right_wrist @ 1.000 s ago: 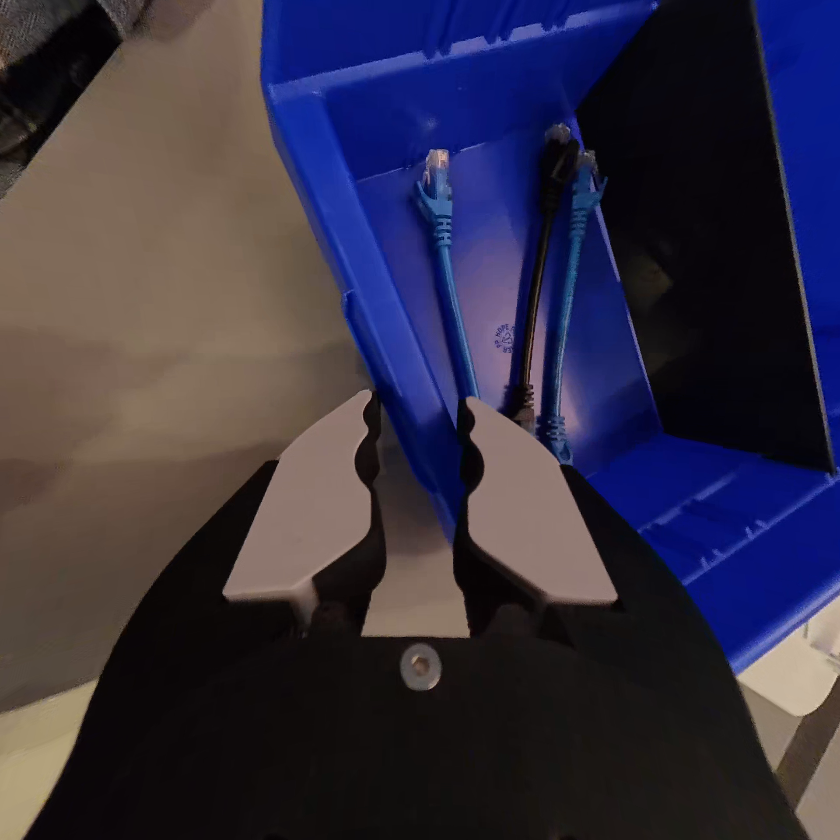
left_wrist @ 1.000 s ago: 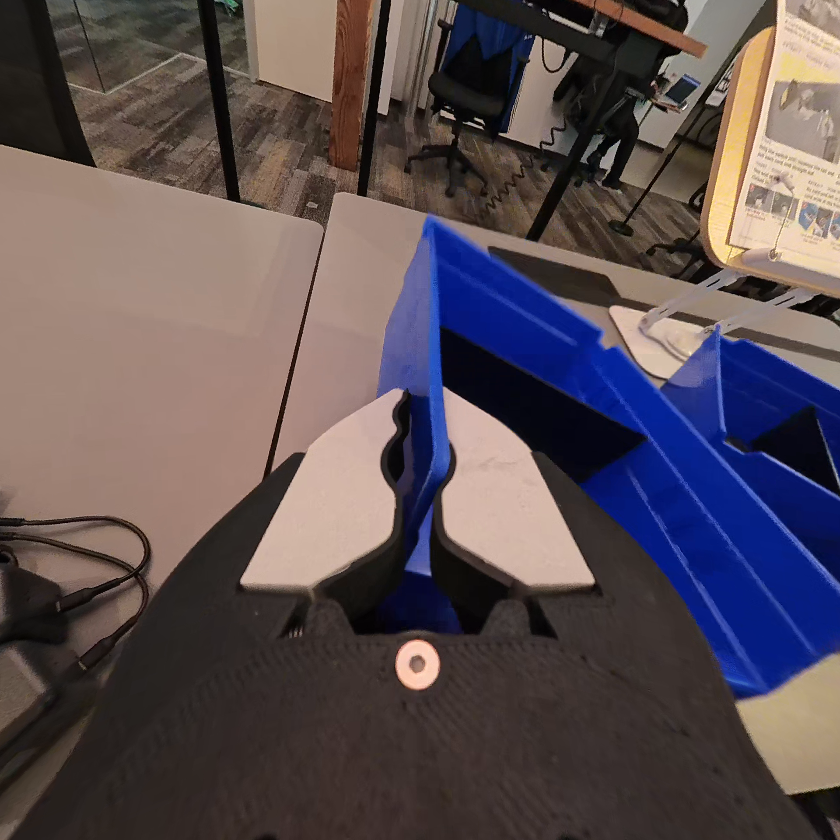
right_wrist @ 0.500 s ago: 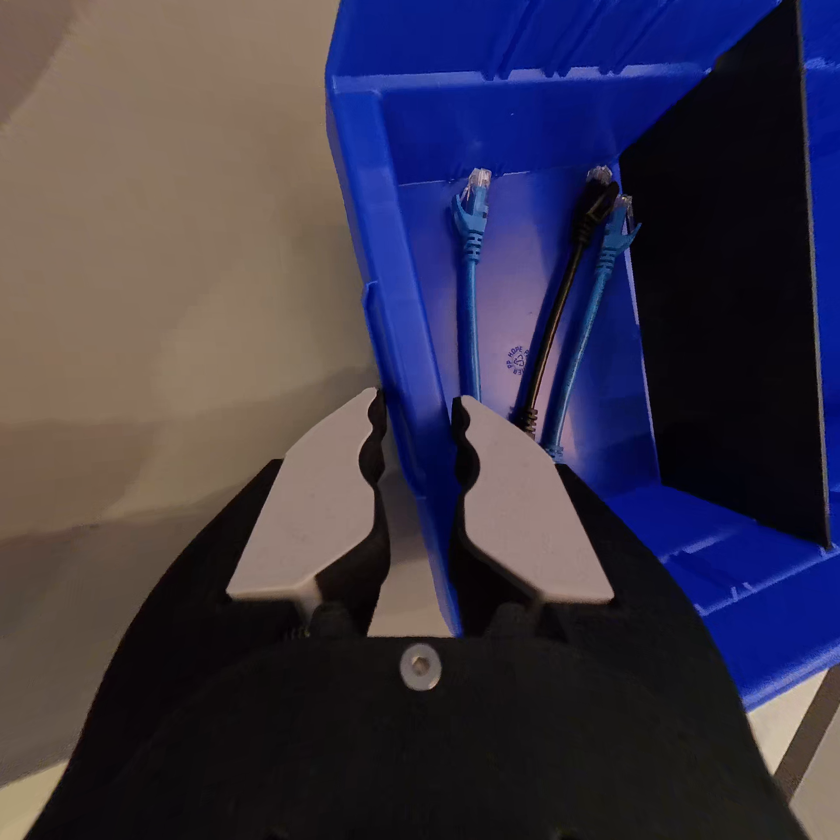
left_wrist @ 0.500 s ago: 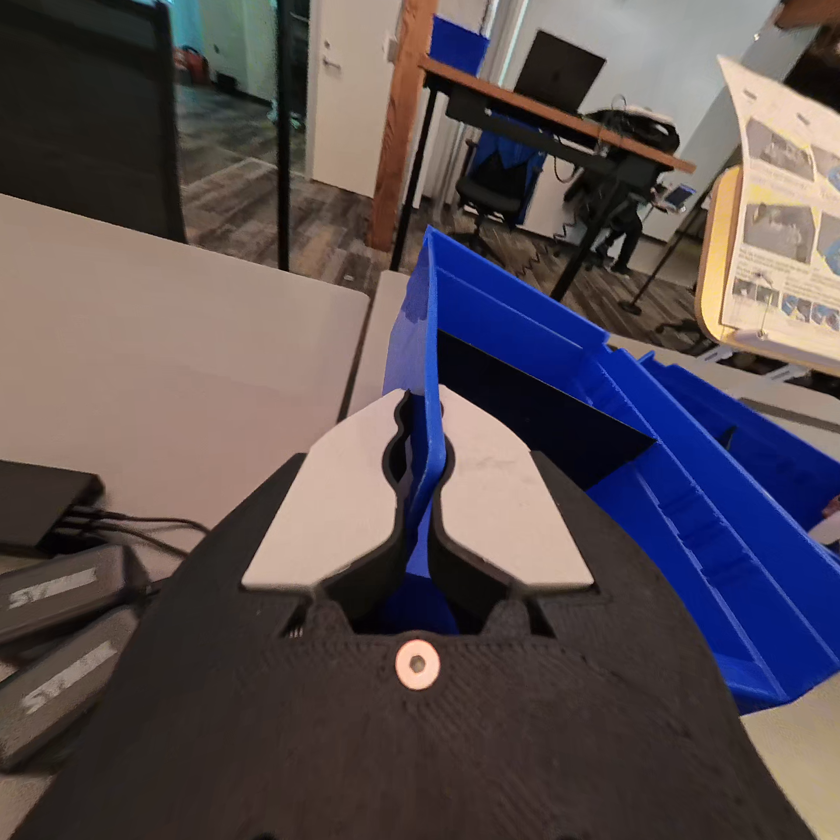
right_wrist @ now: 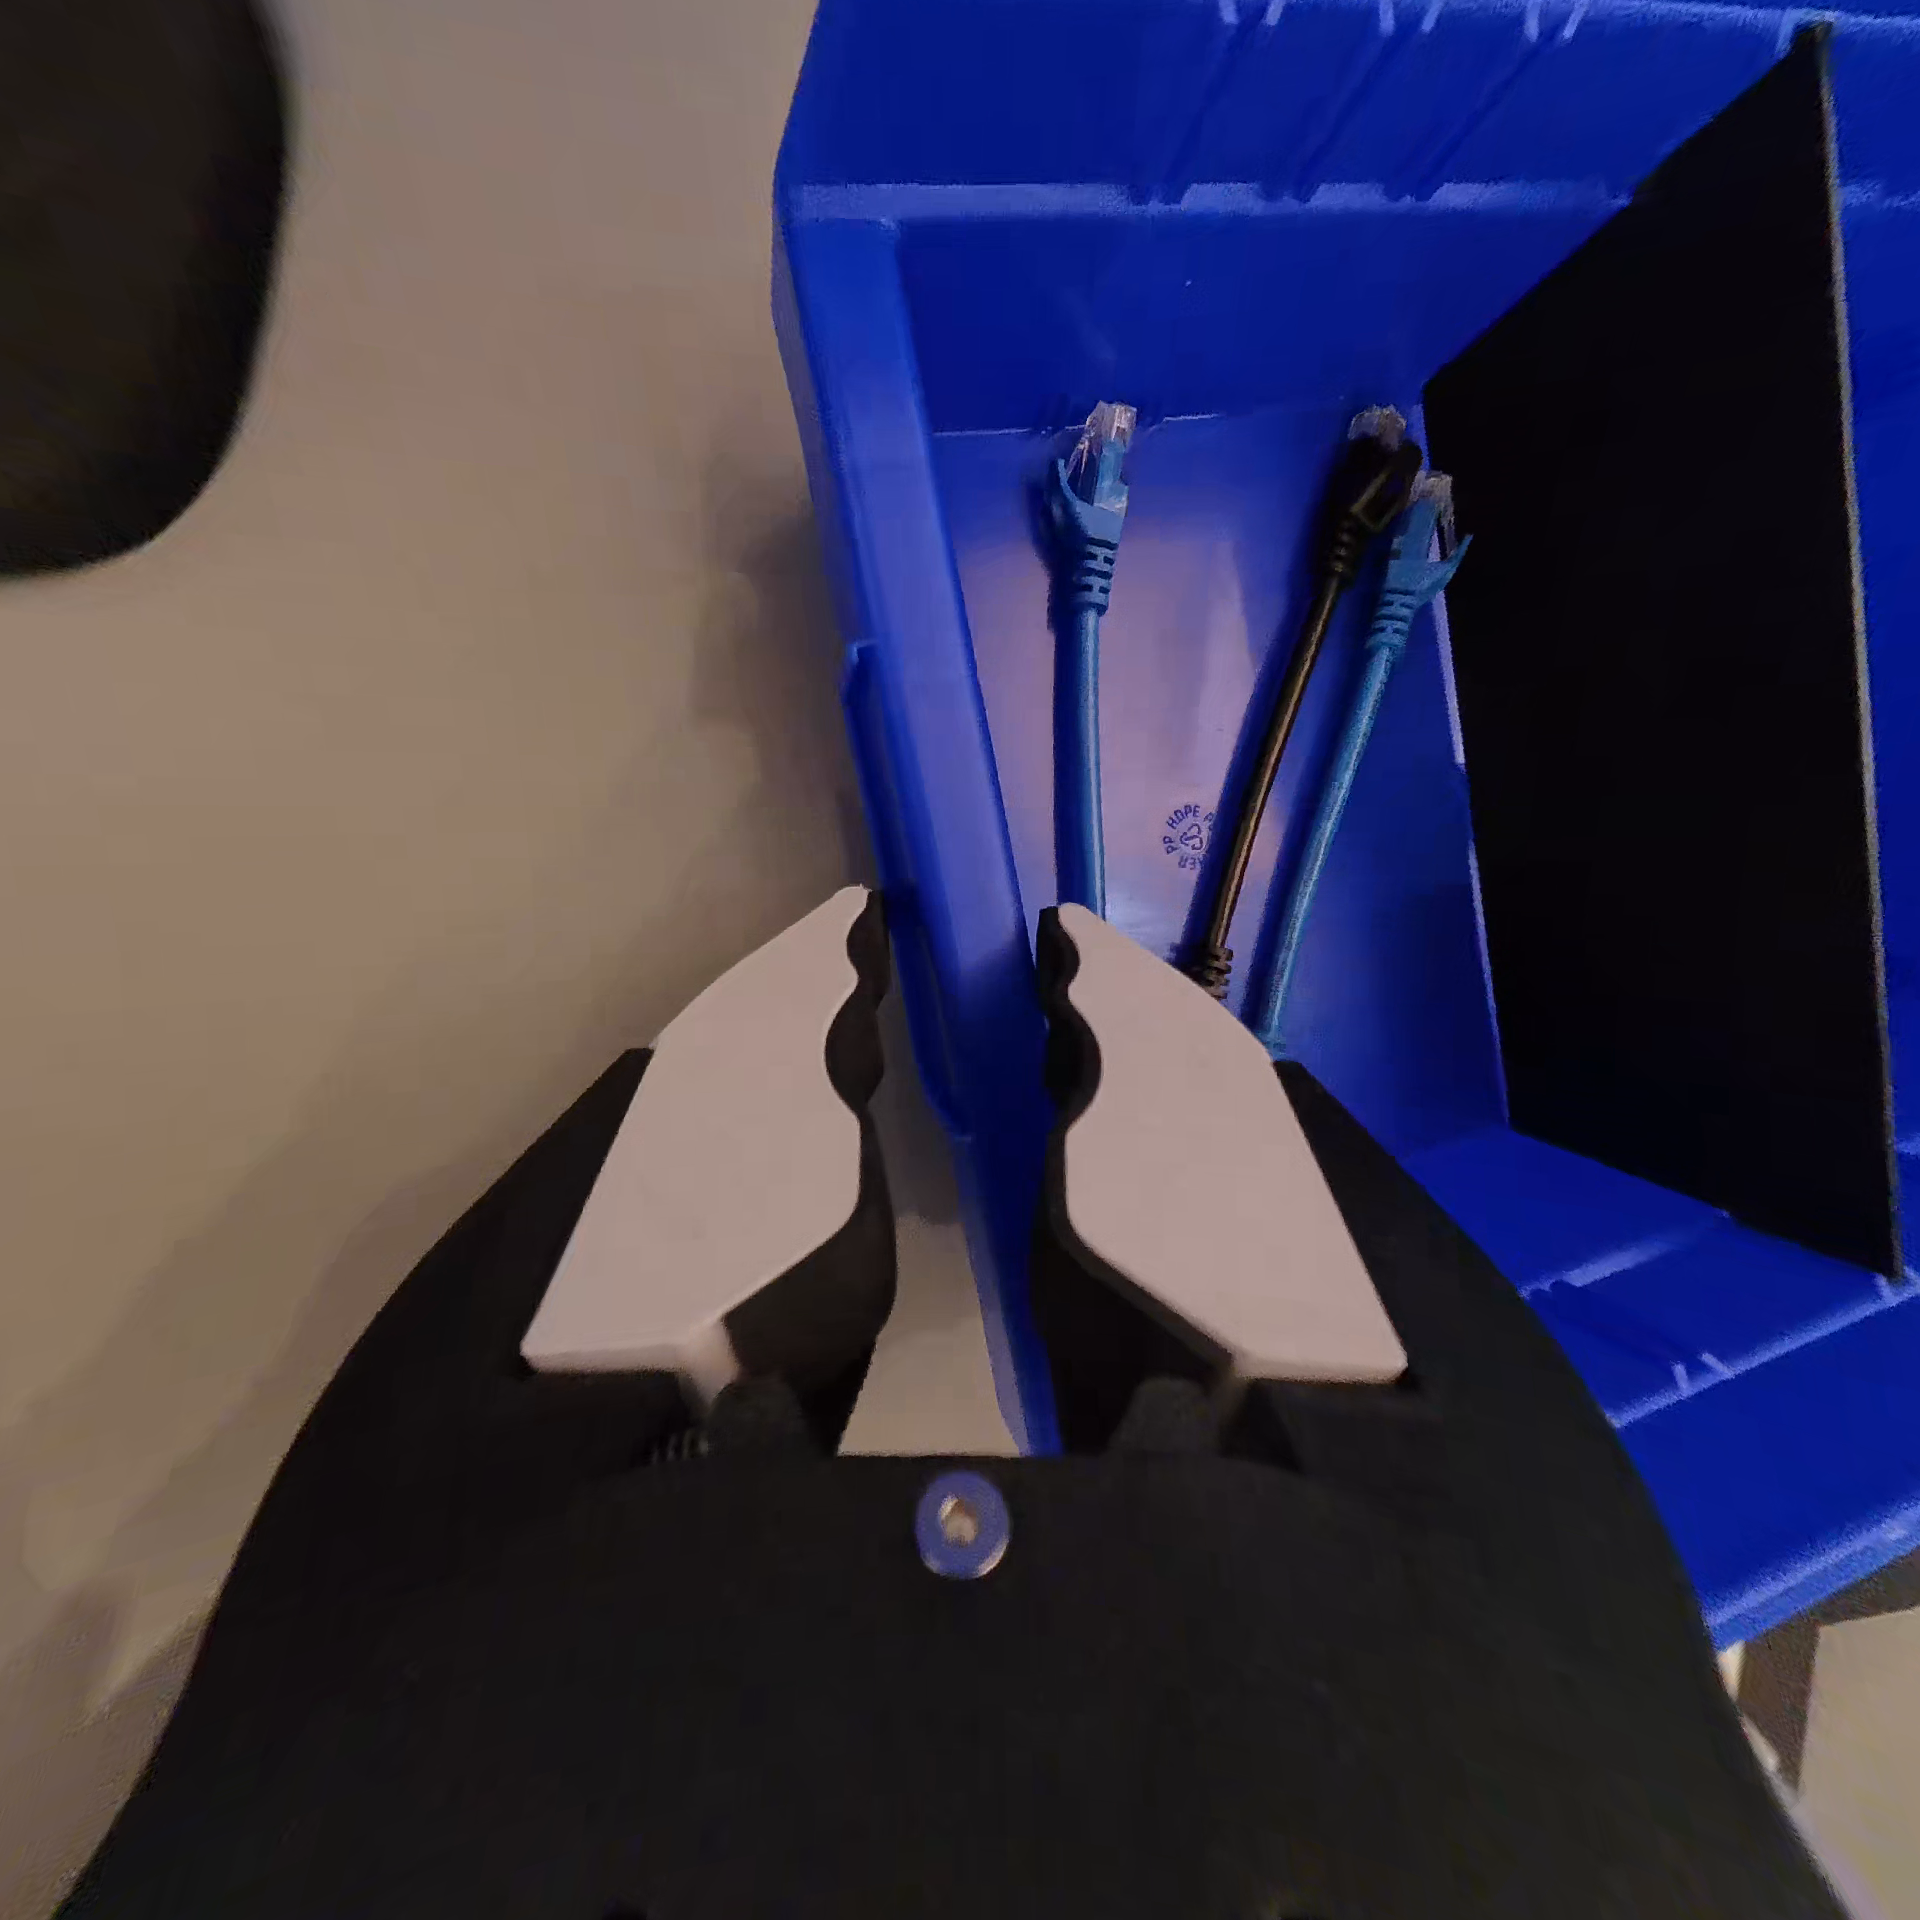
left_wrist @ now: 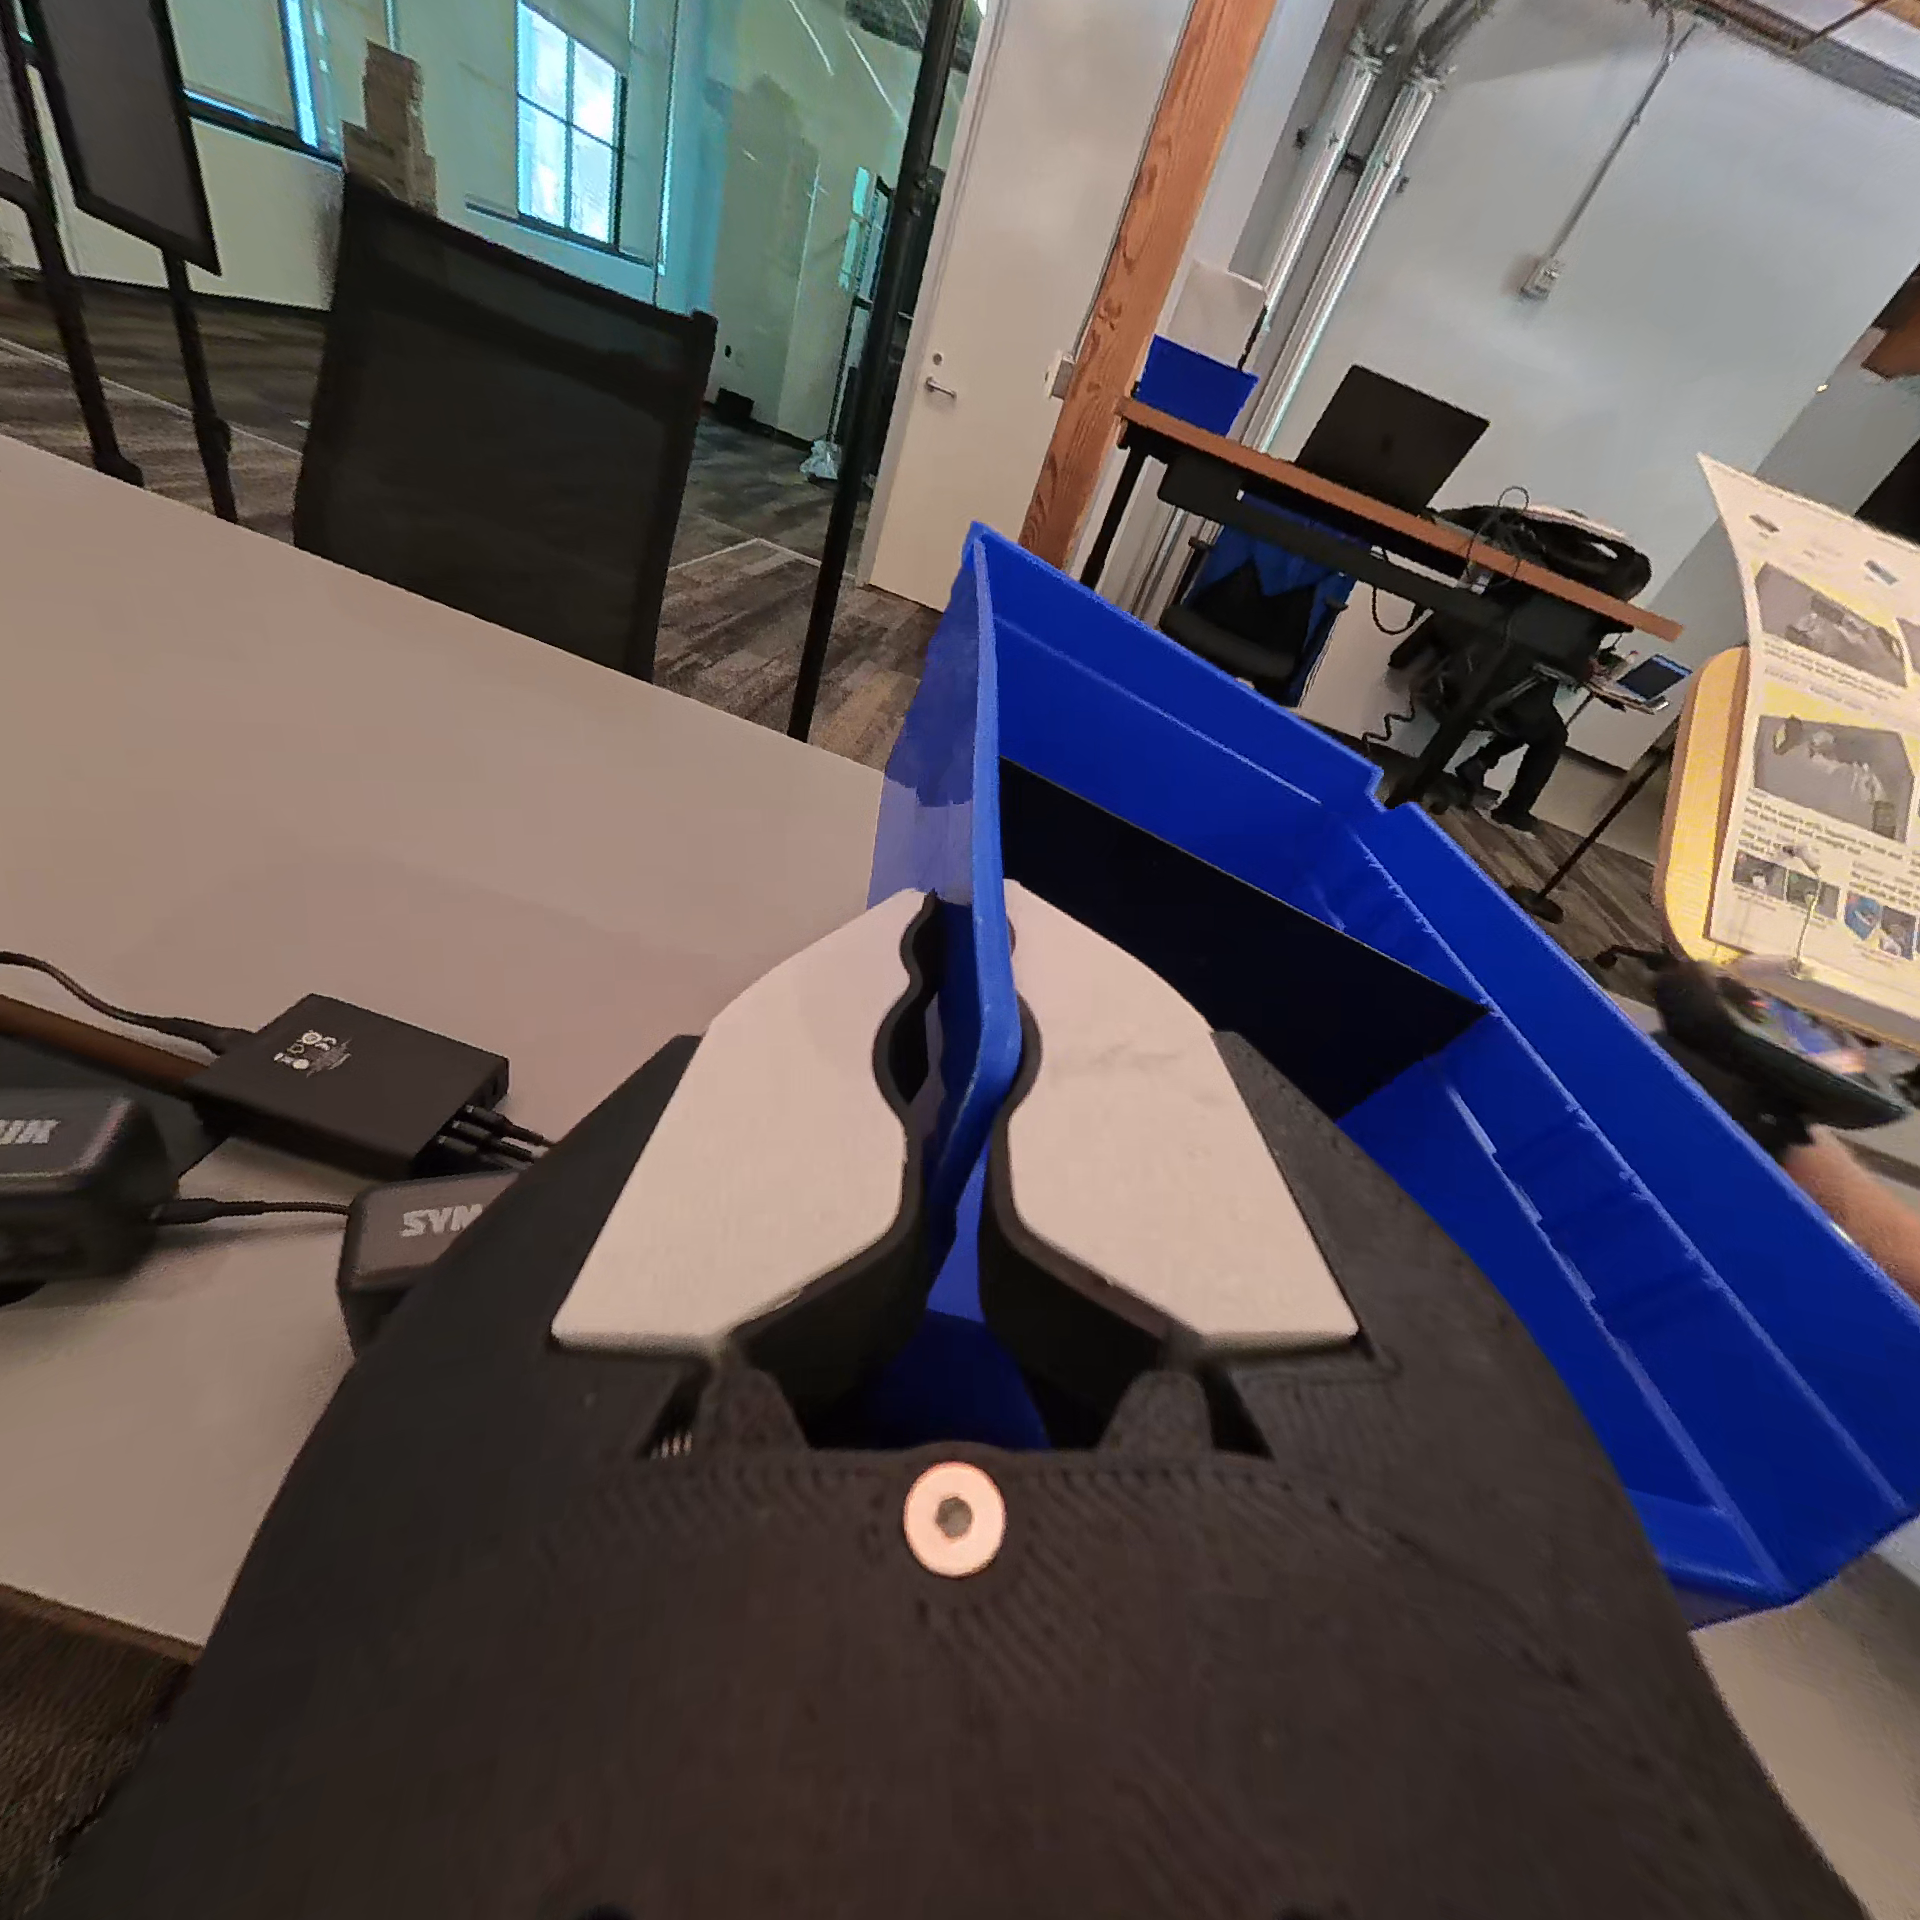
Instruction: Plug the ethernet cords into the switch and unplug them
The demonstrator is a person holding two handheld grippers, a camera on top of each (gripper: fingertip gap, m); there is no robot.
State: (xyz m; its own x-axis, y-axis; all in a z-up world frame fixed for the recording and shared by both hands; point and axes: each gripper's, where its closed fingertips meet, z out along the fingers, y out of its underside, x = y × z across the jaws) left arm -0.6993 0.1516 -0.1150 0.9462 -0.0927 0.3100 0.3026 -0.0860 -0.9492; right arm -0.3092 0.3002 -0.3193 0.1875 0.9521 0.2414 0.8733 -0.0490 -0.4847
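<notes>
My left gripper [left_wrist: 971, 935] is shut on the thin end wall of a blue plastic bin [left_wrist: 1558, 1195]; both pads press on it. My right gripper [right_wrist: 961, 925] straddles a side wall of the same bin [right_wrist: 935, 727], with one pad on the outer rim and one on the inner face. Two light blue ethernet cords [right_wrist: 1081, 707] [right_wrist: 1351, 748] and a black one [right_wrist: 1288, 707] lie loose in the bin's end compartment, next to a black divider [right_wrist: 1662, 727]. The divider also shows in the left wrist view [left_wrist: 1247, 935]. No switch is in view.
A grey table [left_wrist: 416, 831] carries a black charging hub [left_wrist: 353, 1081] with cables and dark power packs [left_wrist: 73, 1184] at the left. A black chair [left_wrist: 499, 436] stands behind it. A stand with printed sheets [left_wrist: 1829, 748] is at the right. A hand [left_wrist: 1860, 1195] shows by the bin's right side. My hands' fingertips stand some 45 centimetres from each other.
The left wrist view has swung upward with the bin still in its grasp. The right jaws closed a little onto the bin wall and moved closer along it. The cords stay in the compartment.
</notes>
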